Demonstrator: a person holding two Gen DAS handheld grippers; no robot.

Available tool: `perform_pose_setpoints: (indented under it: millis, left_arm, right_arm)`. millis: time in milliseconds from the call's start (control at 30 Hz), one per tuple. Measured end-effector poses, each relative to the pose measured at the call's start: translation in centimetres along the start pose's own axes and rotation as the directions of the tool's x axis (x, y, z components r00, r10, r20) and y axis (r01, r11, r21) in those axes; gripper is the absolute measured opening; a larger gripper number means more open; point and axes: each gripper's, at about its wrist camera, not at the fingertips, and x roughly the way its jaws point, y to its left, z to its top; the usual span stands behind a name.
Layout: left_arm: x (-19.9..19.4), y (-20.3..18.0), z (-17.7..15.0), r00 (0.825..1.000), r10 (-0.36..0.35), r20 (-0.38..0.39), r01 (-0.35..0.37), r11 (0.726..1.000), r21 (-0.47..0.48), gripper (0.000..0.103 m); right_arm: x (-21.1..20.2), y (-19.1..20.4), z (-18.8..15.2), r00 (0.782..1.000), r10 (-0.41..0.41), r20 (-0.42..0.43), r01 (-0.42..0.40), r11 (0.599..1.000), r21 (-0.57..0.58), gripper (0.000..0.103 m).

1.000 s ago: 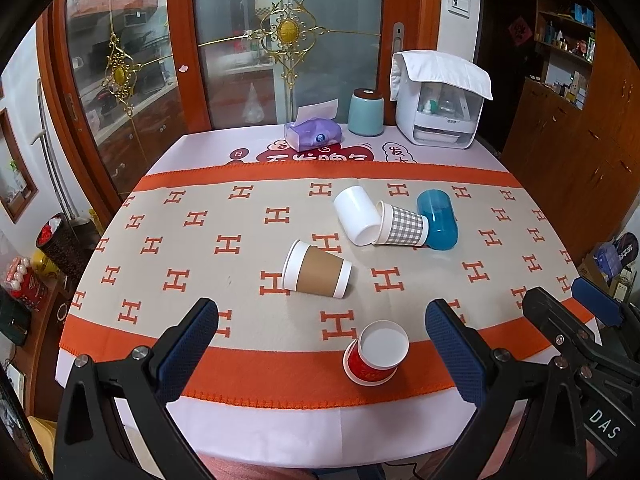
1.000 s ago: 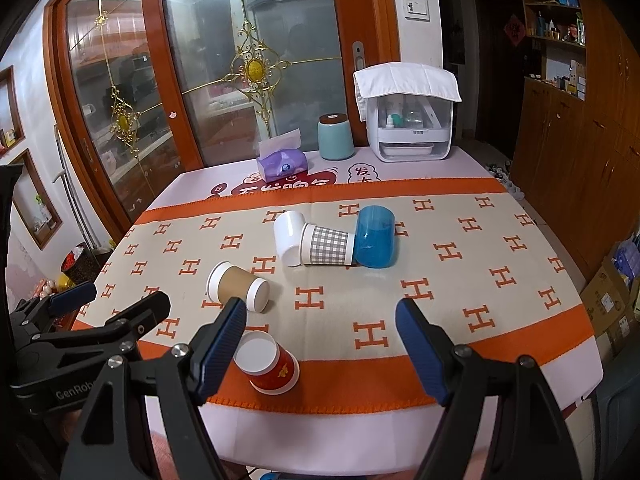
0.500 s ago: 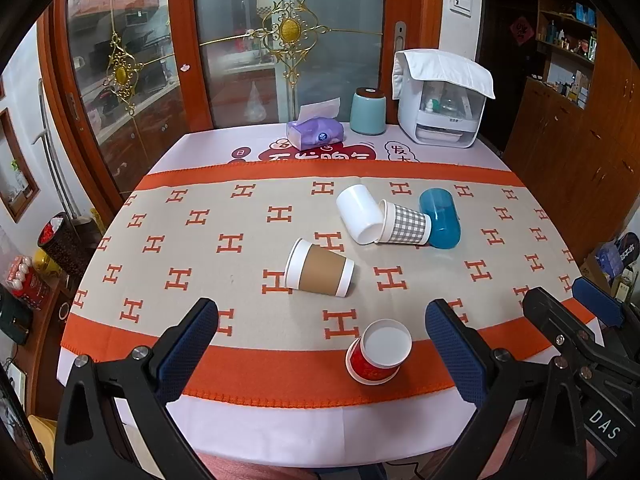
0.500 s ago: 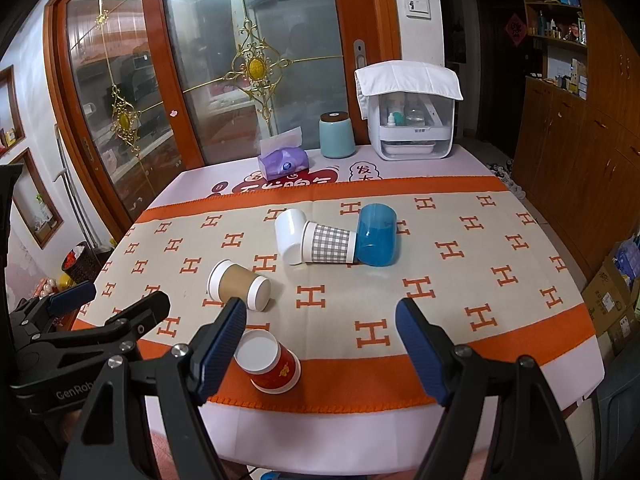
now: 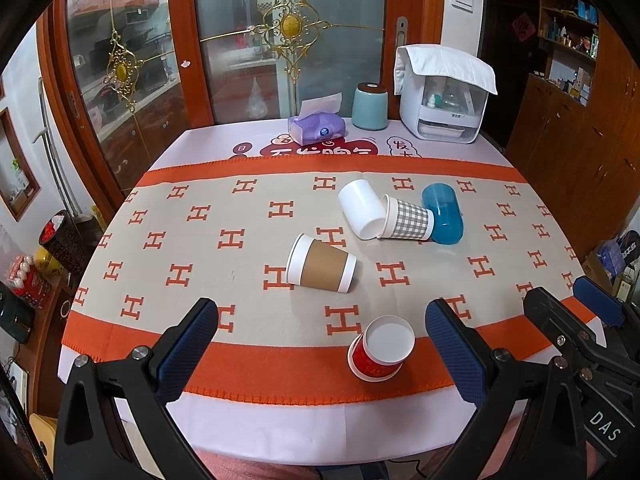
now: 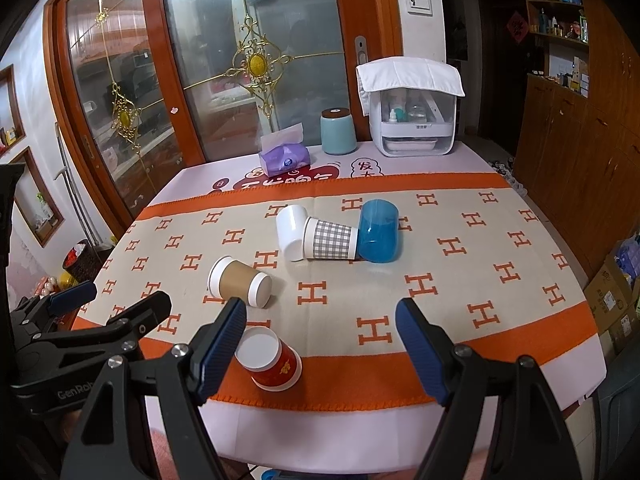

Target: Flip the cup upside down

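Both grippers, left [image 5: 320, 344] and right [image 6: 320, 340], wide apart and empty, red cup [image 5: 381, 348] just ahead between them.

In the right wrist view the right gripper's [image 6: 320, 344] left finger [image 6: 224, 336] covers the near rim of the red cup [image 6: 272, 364], and both finger bases run off the bottom edge. The left gripper [image 6: 112, 308] is cut by the left edge there, so only part of its jaws shows. In the left wrist view the right gripper [image 5: 580, 316] is cut by the right edge. The check cup [image 5: 408, 218] hides part of the blue cup [image 5: 444, 214] and touches the white cup [image 5: 360, 208], hiding part of its mouth. The items inside the white box [image 5: 444, 108] are too small to tell, as are those on the shelves [image 5: 568, 36]. The tablecloth print [image 5: 320, 150] is partly covered by the runner [image 5: 200, 216].
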Motion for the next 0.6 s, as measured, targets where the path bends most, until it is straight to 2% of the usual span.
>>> perform_pose_setpoints:
  millis: [600]
  left_arm:
    - [0.08,0.35,-0.30,1.000,0.001,-0.005,-0.001,1.000,-0.002,0.102]
  right_arm:
    - [0.10,0.22,-0.07,1.000,0.001,-0.003,-0.001,1.000,0.000,0.077]
